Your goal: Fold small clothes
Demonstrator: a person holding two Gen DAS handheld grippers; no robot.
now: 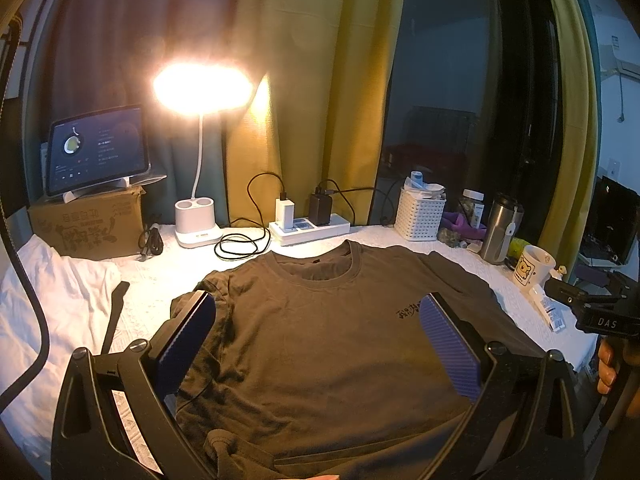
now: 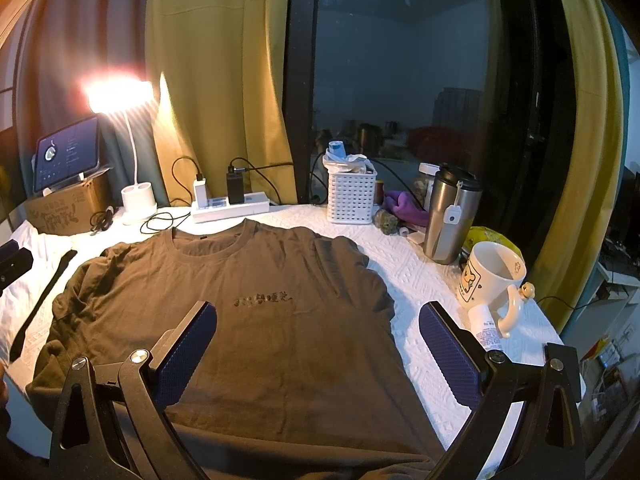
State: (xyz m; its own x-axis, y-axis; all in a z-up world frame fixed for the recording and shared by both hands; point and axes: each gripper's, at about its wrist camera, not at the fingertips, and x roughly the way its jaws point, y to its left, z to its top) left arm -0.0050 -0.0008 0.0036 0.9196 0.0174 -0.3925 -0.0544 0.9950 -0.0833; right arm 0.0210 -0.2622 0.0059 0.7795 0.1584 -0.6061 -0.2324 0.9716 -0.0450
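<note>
A brown T-shirt (image 1: 320,340) lies spread flat, front up, on the white table cover, collar toward the curtains; it also shows in the right wrist view (image 2: 248,320), with small dark lettering on the chest. My left gripper (image 1: 316,320) is open and empty, hovering over the shirt's middle. My right gripper (image 2: 318,324) is open and empty, above the shirt's right half, its right finger over the bare cover. Part of the right gripper's body (image 1: 600,316) shows at the right edge of the left wrist view.
At the back stand a lit desk lamp (image 1: 198,216), a power strip (image 1: 308,228) with cables, a tablet on a cardboard box (image 1: 88,220), a white basket (image 2: 351,196), a steel tumbler (image 2: 450,216) and a white mug (image 2: 490,280). White cloth (image 1: 52,300) lies left.
</note>
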